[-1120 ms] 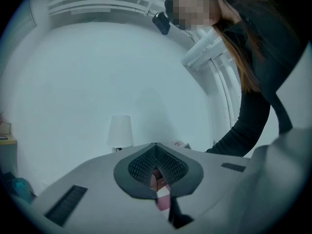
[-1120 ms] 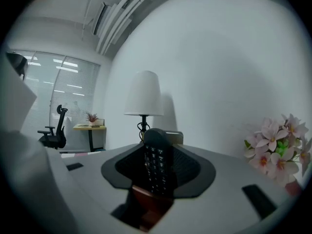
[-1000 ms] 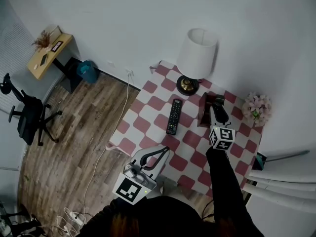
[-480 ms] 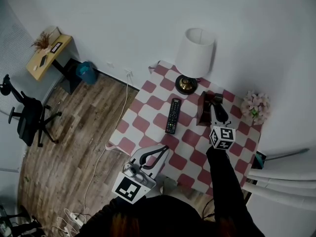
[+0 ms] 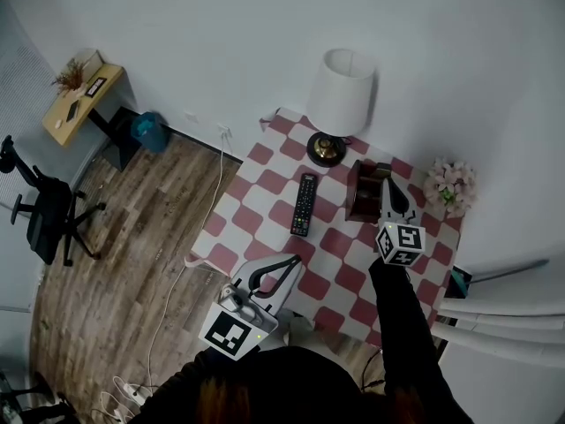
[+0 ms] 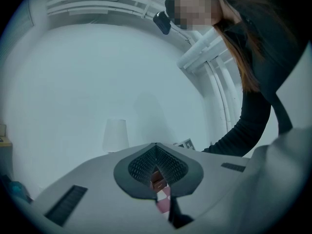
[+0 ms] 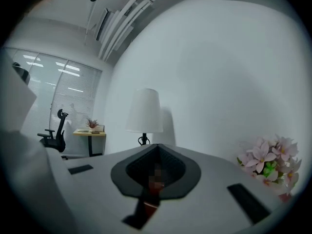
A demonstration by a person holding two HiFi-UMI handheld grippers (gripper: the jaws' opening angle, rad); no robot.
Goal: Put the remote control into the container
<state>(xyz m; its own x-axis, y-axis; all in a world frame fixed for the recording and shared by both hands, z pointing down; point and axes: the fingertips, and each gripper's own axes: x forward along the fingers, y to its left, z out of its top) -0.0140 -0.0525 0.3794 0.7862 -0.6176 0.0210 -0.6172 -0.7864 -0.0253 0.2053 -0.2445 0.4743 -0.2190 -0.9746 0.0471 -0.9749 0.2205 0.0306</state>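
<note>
The black remote control point(image 5: 303, 204) lies lengthwise near the middle of the pink-and-white checked table point(image 5: 328, 276). To its right stands the dark brown container point(image 5: 362, 191), open at the top. My right gripper point(image 5: 389, 187) hovers at the container's right side with its jaws shut and nothing between them; in the right gripper view point(image 7: 157, 146) the jaws meet. My left gripper point(image 5: 294, 261) is shut and empty at the table's front left edge, well short of the remote. In the left gripper view point(image 6: 156, 146) a sliver of the container point(image 6: 157, 179) shows through the gap below its jaws.
A white-shaded lamp point(image 5: 342, 94) stands at the table's back, just behind the remote. Pink flowers point(image 5: 448, 185) sit at the back right corner. Wooden floor with a white cable point(image 5: 190, 263) lies left of the table; an office chair point(image 5: 48, 215) and a small desk point(image 5: 75, 104) are far left.
The right gripper's jaws have closed beside the container. The left gripper stays shut in about the same place. The remote has not moved on the table.
</note>
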